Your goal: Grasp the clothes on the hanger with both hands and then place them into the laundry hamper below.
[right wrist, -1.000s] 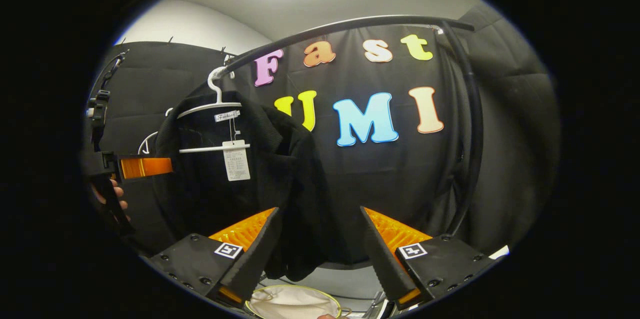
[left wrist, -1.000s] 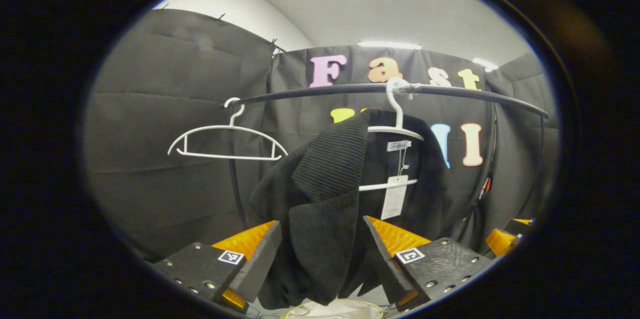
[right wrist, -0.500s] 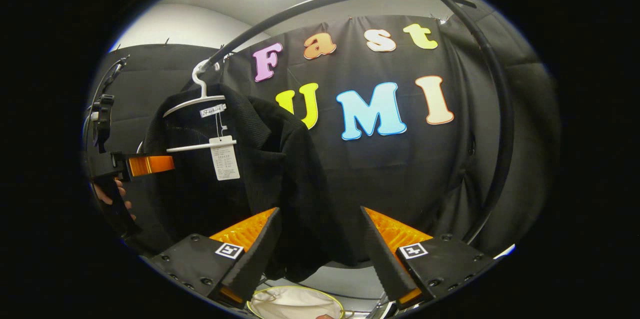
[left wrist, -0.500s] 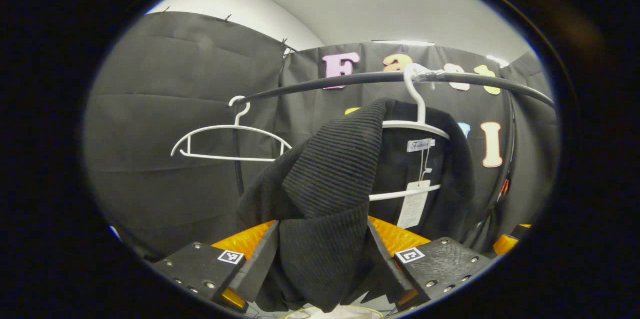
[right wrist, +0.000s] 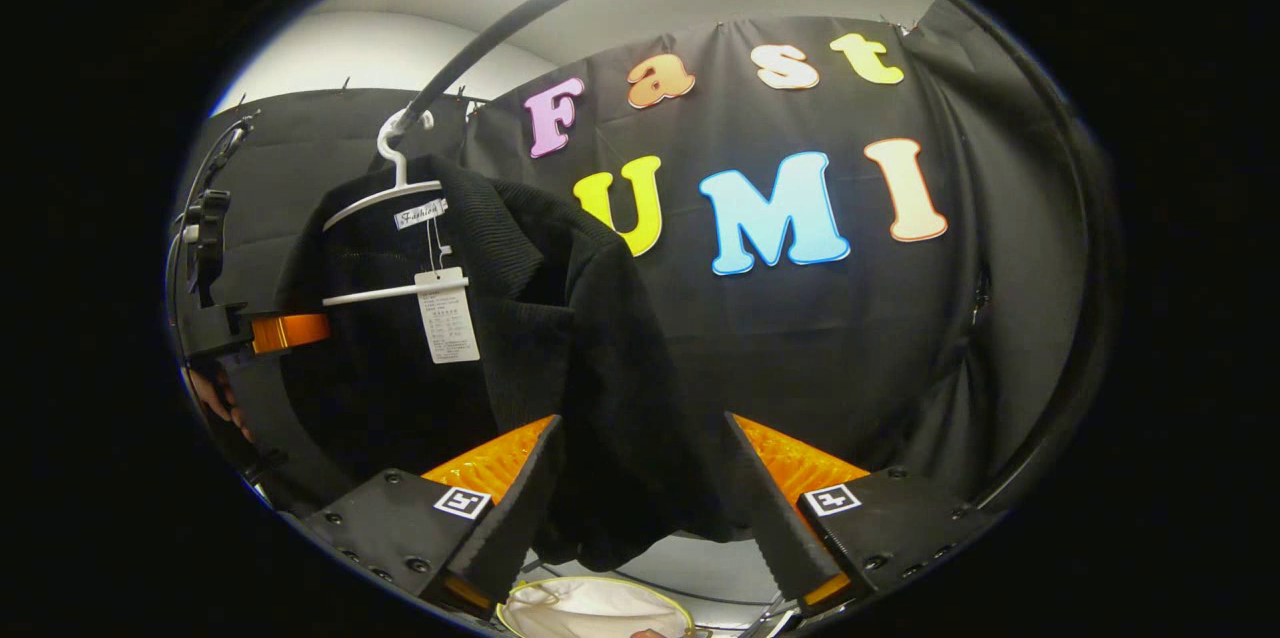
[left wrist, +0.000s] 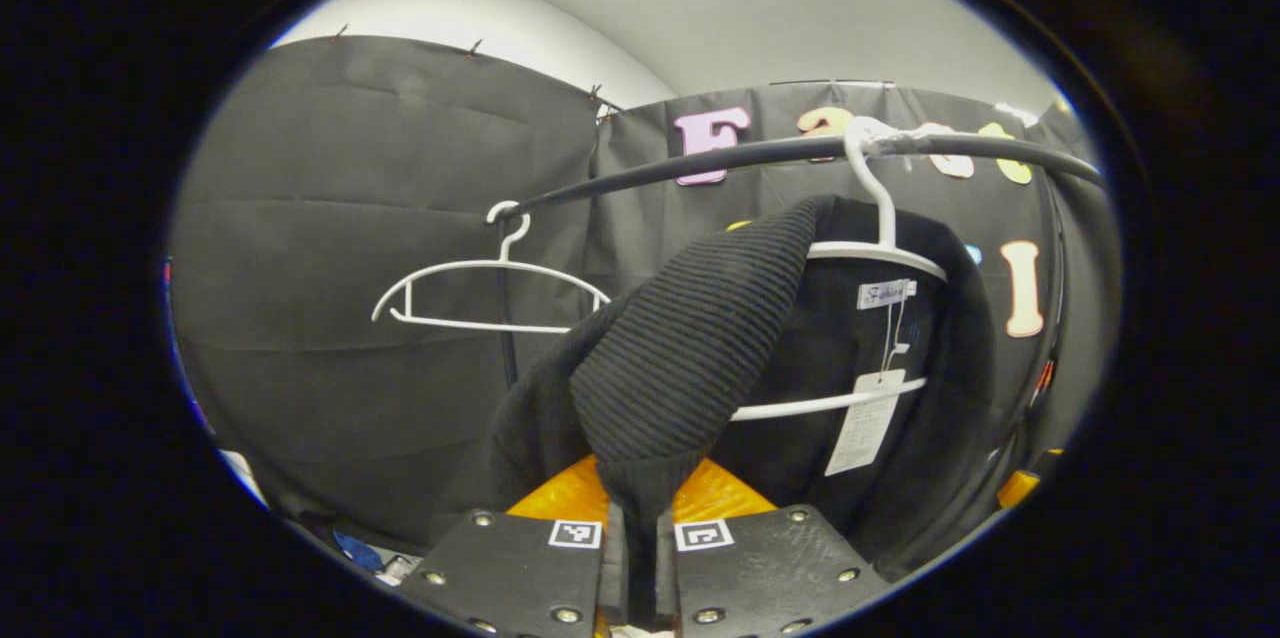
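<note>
A black knitted garment [left wrist: 690, 358] hangs on a white hanger [left wrist: 880, 253] from the black rail [left wrist: 760, 156], with a paper tag [left wrist: 865, 418] at its neck. My left gripper [left wrist: 638, 558] is shut on the garment's ribbed left shoulder fold. In the right gripper view the garment [right wrist: 560, 318] hangs at left, and my right gripper [right wrist: 641, 438] is open with the right sleeve hanging between its fingers, neither finger pressing on it. The left gripper [right wrist: 290, 331] also shows there at the garment's far side, held by a hand [right wrist: 215, 398]. The hamper [right wrist: 590, 608] with its yellow rim sits below.
An empty white hanger [left wrist: 490, 293] hangs on the rail to the left of the garment. The rail [right wrist: 1050, 218] curves down on the right of the right gripper view. Black cloth walls close the booth behind.
My left gripper has shut on the garment's shoulder fold. The right gripper has moved closer, so more of the sleeve now hangs between its open fingers.
</note>
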Tool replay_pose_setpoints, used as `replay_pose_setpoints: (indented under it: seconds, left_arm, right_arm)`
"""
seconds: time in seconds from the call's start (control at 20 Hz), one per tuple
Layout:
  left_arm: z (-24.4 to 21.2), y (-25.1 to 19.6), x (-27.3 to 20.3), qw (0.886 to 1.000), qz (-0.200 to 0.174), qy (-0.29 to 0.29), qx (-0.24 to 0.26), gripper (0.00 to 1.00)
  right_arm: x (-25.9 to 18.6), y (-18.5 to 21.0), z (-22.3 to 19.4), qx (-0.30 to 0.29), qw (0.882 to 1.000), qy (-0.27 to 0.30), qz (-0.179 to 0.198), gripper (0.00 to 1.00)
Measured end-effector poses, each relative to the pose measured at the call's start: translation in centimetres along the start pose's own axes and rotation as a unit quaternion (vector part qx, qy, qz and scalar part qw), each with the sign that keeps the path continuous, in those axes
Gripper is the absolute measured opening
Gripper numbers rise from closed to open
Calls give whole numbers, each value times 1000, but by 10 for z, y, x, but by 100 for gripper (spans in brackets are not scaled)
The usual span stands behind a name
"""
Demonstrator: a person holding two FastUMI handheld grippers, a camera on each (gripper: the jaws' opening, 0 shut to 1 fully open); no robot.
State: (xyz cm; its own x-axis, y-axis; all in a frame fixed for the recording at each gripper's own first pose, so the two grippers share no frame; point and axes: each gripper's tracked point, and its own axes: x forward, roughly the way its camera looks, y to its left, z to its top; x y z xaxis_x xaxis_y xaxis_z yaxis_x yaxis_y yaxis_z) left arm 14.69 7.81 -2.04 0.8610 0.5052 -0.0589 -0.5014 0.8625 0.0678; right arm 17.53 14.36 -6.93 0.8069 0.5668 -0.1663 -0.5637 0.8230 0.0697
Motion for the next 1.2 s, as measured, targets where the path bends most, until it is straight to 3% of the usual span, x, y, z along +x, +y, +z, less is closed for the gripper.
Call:
replay_pose_setpoints:
  seconds: [0.1, 0.15, 0.2, 0.35, 0.4, 0.45, 0.6, 1.2]
  left_arm:
    - [1, -4, -3, 1000, -3, -1, -20, 0]
    - [1, -4, -6, 1000, -6, 1, -29, 1]
    - [4, -1, -8, 999, -4, -1, -33, 1]
    - [16, 4, -21, 999, 7, -6, -34, 1]
    - [22, 5, -22, 999, 12, -14, -37, 1]
    - [24, 6, -28, 999, 14, -16, -38, 0]
    - [31, 7, -34, 999, 5, -10, -44, 1]
    - [38, -12, -51, 993, -94, -5, -65, 0]
  right_arm:
    - [5, 15, 13, 6, 999, -17, 34, 98]
    - [5, 25, 15, 4, 998, -22, 51, 93]
    - [6, 33, 18, -2, 998, -24, 64, 97]
    - [12, 52, 17, -10, 995, -16, 96, 98]
    - [14, 59, 18, -6, 994, -17, 107, 93]
    - [17, 65, 20, -4, 993, -20, 112, 98]
    - [27, 70, 21, -9, 994, -14, 106, 98]
    - [80, 89, 39, -22, 999, -26, 21, 98]
